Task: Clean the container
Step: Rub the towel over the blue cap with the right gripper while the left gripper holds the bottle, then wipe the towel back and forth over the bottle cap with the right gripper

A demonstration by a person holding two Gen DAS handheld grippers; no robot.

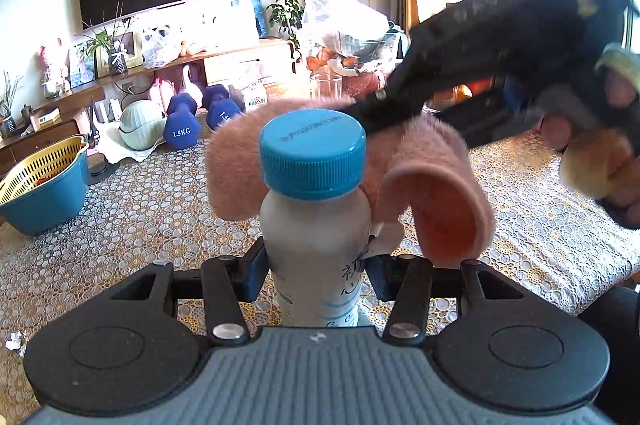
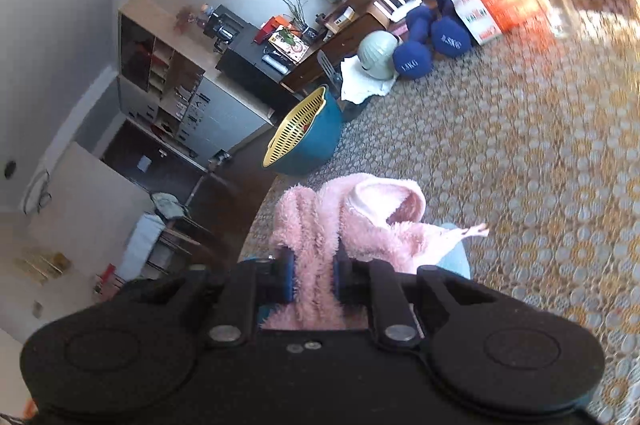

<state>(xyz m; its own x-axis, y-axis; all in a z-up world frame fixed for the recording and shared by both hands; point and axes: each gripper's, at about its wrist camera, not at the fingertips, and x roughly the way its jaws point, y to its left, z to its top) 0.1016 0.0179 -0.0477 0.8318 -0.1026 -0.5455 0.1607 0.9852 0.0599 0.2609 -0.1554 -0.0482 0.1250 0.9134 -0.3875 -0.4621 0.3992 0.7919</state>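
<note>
A white plastic bottle with a blue screw cap stands upright between the fingers of my left gripper, which is shut on its body. A fluffy pink cloth drapes behind and to the right of the cap. The right gripper reaches in from the upper right of the left wrist view, pinching that cloth. In the right wrist view my right gripper is shut on the pink cloth, which bunches ahead of the blue pads. A bit of the blue cap shows under the cloth.
A lace-patterned tablecloth covers the table. At the left stands a teal basin with a yellow strainer. At the far edge lie two blue dumbbells, a pale green bowl, a clear cup and cartons. A hand holds the right gripper.
</note>
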